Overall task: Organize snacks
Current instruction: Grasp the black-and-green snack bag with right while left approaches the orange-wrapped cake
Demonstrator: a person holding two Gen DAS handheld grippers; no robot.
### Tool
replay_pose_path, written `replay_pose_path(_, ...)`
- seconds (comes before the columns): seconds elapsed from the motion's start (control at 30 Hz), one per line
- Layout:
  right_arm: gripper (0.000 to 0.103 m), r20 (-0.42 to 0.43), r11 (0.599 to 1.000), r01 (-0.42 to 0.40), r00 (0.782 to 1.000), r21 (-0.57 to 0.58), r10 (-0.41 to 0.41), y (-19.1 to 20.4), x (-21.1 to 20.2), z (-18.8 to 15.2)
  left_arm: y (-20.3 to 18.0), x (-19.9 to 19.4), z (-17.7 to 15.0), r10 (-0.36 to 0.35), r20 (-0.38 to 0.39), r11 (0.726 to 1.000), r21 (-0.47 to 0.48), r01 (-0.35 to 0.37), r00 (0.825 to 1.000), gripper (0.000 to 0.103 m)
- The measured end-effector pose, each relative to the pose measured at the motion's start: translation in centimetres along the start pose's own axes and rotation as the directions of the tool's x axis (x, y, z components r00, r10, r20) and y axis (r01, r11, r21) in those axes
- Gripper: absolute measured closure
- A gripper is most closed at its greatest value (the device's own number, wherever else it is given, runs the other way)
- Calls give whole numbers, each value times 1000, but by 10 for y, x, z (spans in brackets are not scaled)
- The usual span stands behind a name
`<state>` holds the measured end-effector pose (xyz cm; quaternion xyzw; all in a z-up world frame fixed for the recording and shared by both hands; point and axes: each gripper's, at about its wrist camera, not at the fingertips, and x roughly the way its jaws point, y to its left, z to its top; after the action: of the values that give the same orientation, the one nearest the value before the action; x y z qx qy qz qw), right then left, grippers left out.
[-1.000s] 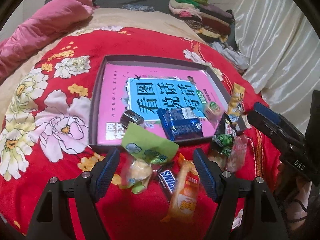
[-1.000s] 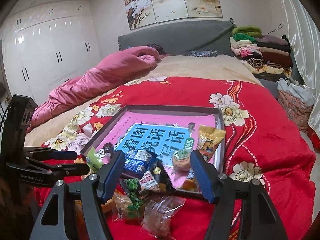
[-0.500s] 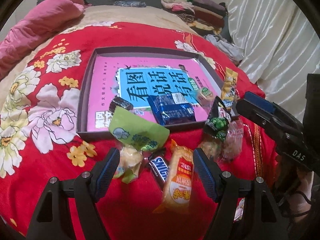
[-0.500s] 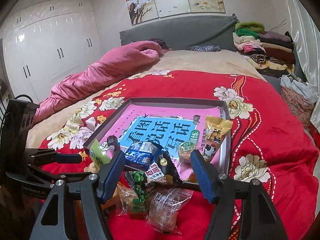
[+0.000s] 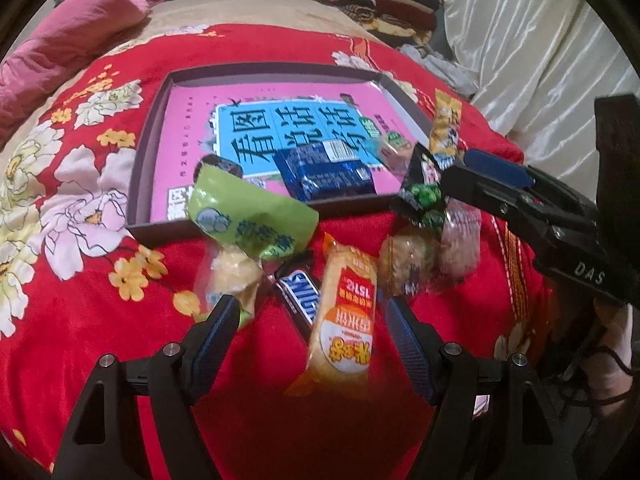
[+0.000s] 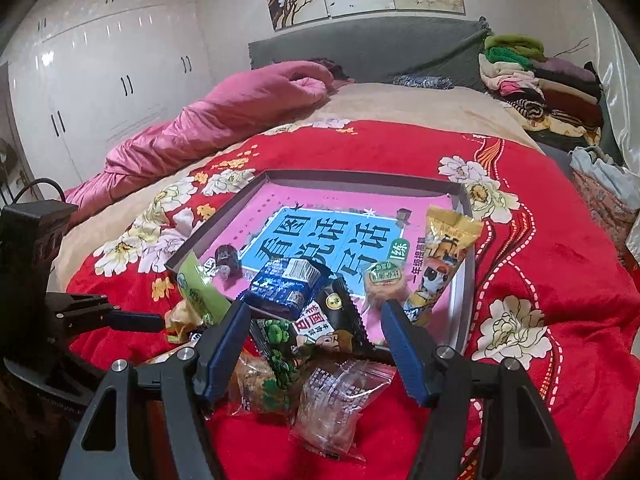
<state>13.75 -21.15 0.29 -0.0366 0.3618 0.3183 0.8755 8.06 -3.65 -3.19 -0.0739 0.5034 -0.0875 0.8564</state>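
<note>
Now the left gripper [image 5: 312, 328] (jaws apart, empty) has dropped closer over the orange snack packet [image 5: 346, 316].

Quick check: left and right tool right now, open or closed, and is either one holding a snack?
Left tool: open, holding nothing; the orange snack pack lies between its fingers, ungripped.
Right tool: open, holding nothing, above the black snack packet.

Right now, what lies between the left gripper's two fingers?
In the left wrist view, the left gripper is open over a Snickers bar and an orange-and-yellow snack packet on the red blanket.
</note>
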Motion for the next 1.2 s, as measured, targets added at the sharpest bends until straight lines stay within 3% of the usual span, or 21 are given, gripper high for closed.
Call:
replay_pose_path(0.63, 31, -91, 987, 31, 995, -157, -45, 17, 23, -7, -10, 13, -11, -11, -43, 999, 41, 13, 999, 26)
replay_pose_path(1.2, 31, -115, 978, 34, 992, -207, -59, 19, 38, -6, -6, 18, -9, -20, -47, 1000, 22, 21, 999, 26)
